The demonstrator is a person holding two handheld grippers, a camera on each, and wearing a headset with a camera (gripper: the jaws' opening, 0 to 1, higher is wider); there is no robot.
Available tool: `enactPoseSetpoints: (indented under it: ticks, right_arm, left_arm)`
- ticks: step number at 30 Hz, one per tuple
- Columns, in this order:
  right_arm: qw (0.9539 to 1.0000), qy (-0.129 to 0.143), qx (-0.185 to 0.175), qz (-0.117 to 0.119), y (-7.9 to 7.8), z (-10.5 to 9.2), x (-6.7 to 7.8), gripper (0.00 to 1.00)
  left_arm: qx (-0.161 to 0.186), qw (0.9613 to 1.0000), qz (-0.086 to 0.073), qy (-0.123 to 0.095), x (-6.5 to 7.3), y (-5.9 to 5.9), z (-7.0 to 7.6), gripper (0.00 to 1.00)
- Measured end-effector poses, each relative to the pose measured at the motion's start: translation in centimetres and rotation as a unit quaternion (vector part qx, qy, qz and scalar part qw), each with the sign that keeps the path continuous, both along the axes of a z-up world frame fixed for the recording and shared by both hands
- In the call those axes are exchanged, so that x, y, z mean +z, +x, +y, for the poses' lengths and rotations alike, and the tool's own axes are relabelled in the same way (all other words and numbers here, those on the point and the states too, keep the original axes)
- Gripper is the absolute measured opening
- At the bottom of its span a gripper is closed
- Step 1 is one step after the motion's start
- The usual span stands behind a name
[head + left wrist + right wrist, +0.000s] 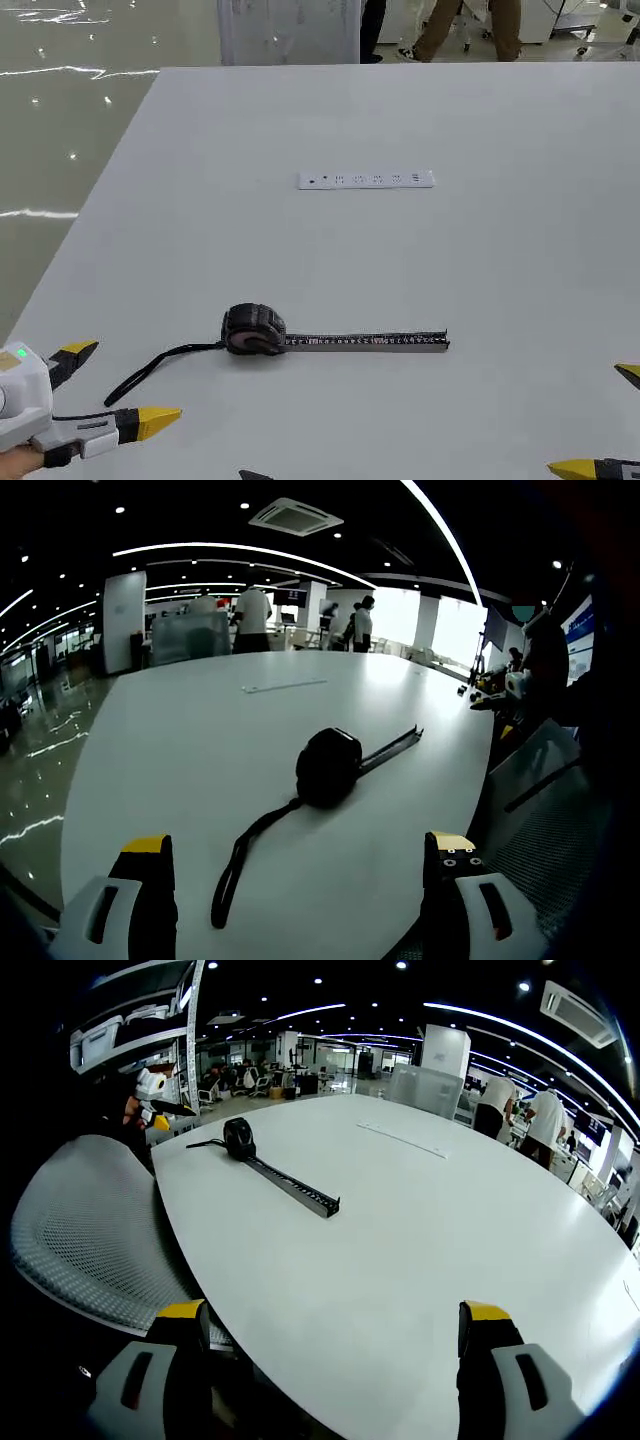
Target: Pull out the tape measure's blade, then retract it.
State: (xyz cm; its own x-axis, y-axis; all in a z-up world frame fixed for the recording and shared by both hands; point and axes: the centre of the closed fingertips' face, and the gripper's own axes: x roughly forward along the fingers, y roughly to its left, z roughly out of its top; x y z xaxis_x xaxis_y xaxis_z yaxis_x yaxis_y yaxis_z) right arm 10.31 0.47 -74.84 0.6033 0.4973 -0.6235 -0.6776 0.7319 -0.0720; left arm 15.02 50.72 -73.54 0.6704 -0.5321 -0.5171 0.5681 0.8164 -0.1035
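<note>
Tape measure point(253, 330), blade point(370, 341) out, on table point(400, 250)

Nothing here can be read. The tape measure's blade point(366, 341) carries fine scale marks along its length, too small to make out as numbers. The white power strip point(366, 180), lying farther back on the table point(520, 260), shows a row of small dark marks on its face, and none of them resolves into letters or signs.
</note>
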Motion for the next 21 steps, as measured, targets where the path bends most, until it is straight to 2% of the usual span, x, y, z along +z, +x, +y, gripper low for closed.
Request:
enactPoseSetpoints:
  ticks: [1, 5, 9, 12, 17, 21]
  right_arm:
    - [1.0000, 0.000, -0.003, -0.002, -0.01, -0.12, 0.02, 1.00]
    - [0.9999, 0.001, -0.013, -0.002, -0.13, -0.75, 0.01, 1.00]
    - [0.9999, -0.001, -0.016, -0.001, -0.16, -0.96, 0.01, 1.00]
    - [0.9999, -0.001, -0.014, 0.000, -0.23, -0.78, 0.14, 1.00]
    - [0.9999, -0.005, -0.011, -0.001, -0.29, -0.46, 0.25, 1.00]
    - [0.9999, -0.010, -0.012, 0.008, -0.41, -0.71, 0.01, 1.00]
  left_arm:
    - [-0.004, 1.0000, 0.004, 0.002, -0.08, -0.07, -0.10, 1.00]
    - [-0.007, 0.9999, 0.001, 0.011, -0.15, -0.07, -0.02, 1.00]
    - [-0.008, 0.9999, 0.009, 0.006, -0.60, -0.49, -0.07, 1.00]
    - [-0.006, 0.9998, 0.014, 0.010, -0.94, -0.78, 0.04, 1.00]
    - [-0.001, 0.9999, 0.003, 0.014, -0.27, -0.63, -0.30, 1.00]
    - [-0.001, 0.9999, 0.003, 0.011, 0.00, -0.52, -0.75, 1.00]
